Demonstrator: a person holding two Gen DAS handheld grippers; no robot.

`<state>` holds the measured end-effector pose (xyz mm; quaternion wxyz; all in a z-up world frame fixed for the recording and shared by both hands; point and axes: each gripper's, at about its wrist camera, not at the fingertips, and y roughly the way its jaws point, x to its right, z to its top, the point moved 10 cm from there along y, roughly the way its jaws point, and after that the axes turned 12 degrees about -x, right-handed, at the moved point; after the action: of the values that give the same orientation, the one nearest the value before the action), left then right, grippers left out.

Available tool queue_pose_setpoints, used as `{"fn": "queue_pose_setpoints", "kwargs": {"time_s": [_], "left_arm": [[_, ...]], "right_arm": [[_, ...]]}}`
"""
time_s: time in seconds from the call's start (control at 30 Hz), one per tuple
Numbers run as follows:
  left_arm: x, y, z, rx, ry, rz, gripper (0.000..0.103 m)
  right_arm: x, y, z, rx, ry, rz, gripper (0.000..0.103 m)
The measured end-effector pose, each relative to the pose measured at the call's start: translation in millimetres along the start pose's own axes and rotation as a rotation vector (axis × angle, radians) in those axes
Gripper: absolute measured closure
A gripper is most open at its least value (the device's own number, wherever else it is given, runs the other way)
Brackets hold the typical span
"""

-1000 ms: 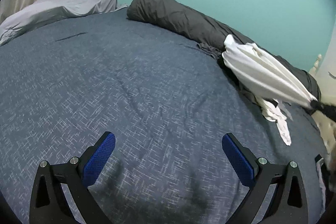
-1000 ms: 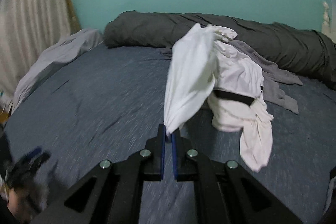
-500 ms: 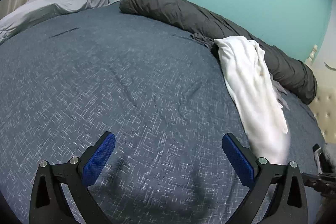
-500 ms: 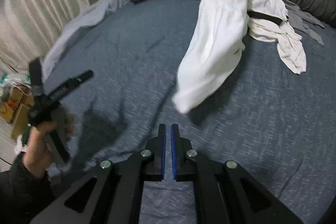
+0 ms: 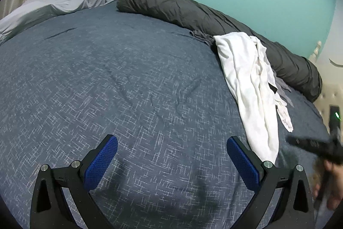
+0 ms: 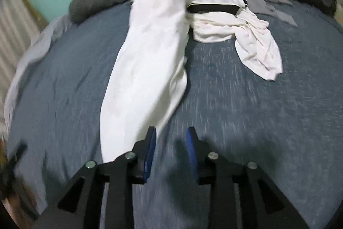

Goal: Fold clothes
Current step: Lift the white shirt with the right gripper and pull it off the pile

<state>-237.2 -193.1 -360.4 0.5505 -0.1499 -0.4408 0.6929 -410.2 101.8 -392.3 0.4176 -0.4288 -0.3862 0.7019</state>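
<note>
A long white garment (image 6: 148, 61) lies stretched out on the blue bedspread (image 6: 246, 100), its near end just left of my right gripper (image 6: 171, 132). That gripper's jaws are opening, with only bedspread showing between the blue pads. A second crumpled white garment with a black band (image 6: 231, 20) lies behind it. In the left wrist view the white garment (image 5: 246, 83) runs down the right side, ending beside my left gripper's right finger (image 5: 242, 160). My left gripper (image 5: 171, 141) stands wide open over bare bedspread (image 5: 107, 78). My right gripper's blurred black body (image 5: 315, 146) is at the right edge.
A rolled dark grey duvet (image 5: 203, 14) lies along the teal wall at the far edge of the bed. A pale grey sheet (image 5: 49, 3) is bunched at the far left by a curtain. A grey cloth (image 6: 268, 1) lies behind the white pile. A hand (image 5: 334, 186) shows at right.
The white garment, held up by my right gripper a second ago, has dropped flat onto the bed. My right gripper has come down low and its jaws have parted. My left gripper barely moved.
</note>
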Motion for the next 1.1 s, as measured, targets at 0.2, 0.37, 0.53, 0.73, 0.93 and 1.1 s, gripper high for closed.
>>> {"fn": "queue_pose_setpoints", "kwargs": {"time_s": [0.2,0.37,0.53,0.73,0.93,1.1], "left_arm": [[0.6,8.2,0.1,-0.012,0.013,0.007,0.0],[7.6,11.7,-5.2,-0.032,0.024,-0.021,0.0],[15.4,5.7,-10.4,-0.029,0.05,-0.02,0.0],[29.2,-27.8,-20.4,-0.022,0.102,-0.034,0.0],[53.5,-98.5,-40.9,0.019,0.186,-0.059,0.0],[60.8,-151.5,-50.3,0.024,0.228,-0.063,0.0]], "right_arm": [[-1.1,33.0,33.9,-0.012,0.072,0.031,0.054],[-24.5,35.8,24.6,-0.019,-0.024,0.062,0.094],[-47.6,-2.2,8.9,0.045,-0.13,0.072,0.099],[-73.6,-89.0,-27.1,0.112,-0.216,0.102,0.1],[-105.1,-179.9,-64.6,0.18,-0.266,0.159,0.1],[-135.6,-242.0,-93.1,0.233,-0.304,0.195,0.1]]}}
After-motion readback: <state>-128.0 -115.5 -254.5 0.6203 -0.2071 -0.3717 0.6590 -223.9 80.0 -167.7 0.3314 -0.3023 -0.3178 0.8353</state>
